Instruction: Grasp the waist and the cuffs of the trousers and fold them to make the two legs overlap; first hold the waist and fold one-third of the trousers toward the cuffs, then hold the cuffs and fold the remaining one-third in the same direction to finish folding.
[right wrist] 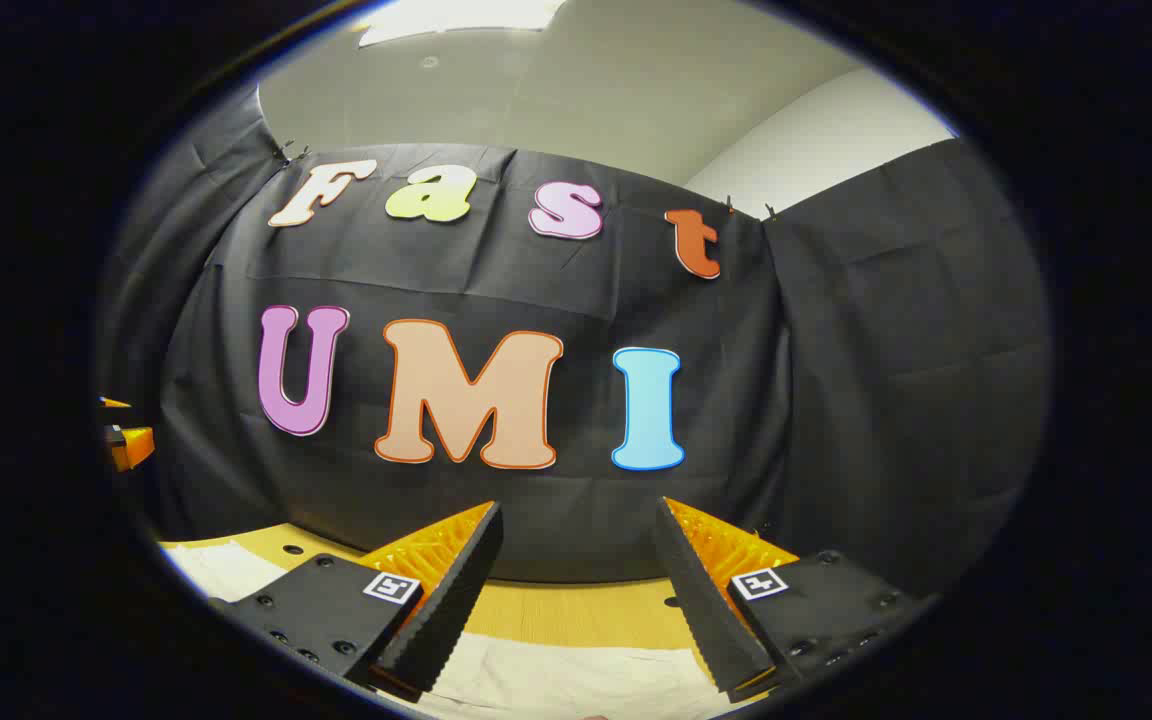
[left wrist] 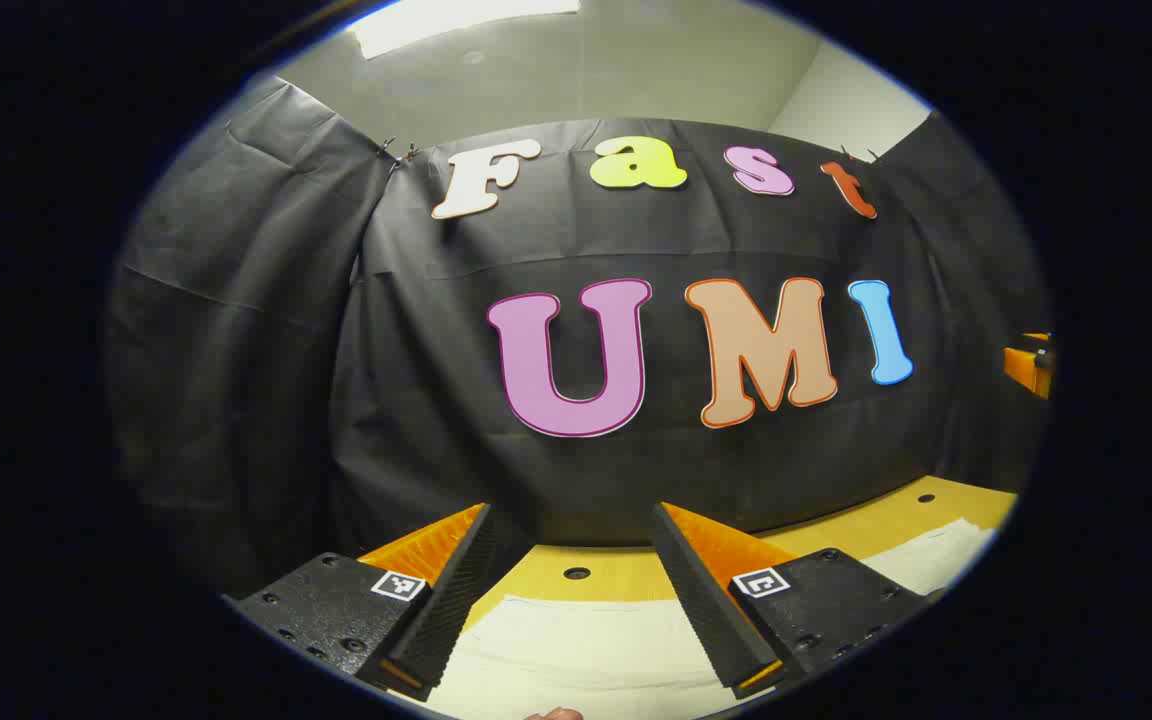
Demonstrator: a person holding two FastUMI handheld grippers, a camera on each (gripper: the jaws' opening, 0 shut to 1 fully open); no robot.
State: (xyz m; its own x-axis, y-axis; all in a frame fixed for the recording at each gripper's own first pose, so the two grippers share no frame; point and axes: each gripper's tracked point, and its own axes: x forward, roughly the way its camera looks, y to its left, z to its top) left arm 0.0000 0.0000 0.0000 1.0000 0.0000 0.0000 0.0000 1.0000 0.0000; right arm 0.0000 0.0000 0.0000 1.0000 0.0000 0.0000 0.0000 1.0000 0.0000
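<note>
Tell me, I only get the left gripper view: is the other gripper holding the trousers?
Observer: No. In the right gripper view, the right gripper is open, with nothing between its fingers.
Operator: What's under it?
Observer: Pale trousers, lying on the wooden table.
Operator: Can that camera see my gripper?
Observer: Yes, part of the left gripper peeks in at its left edge.

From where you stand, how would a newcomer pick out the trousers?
Start from the yellow wooden table in front of the black cloth wall. On it lies pale, off-white cloth, the trousers, spread flat below the open left tool. It is the one soft, light thing on the yellow top.
</note>
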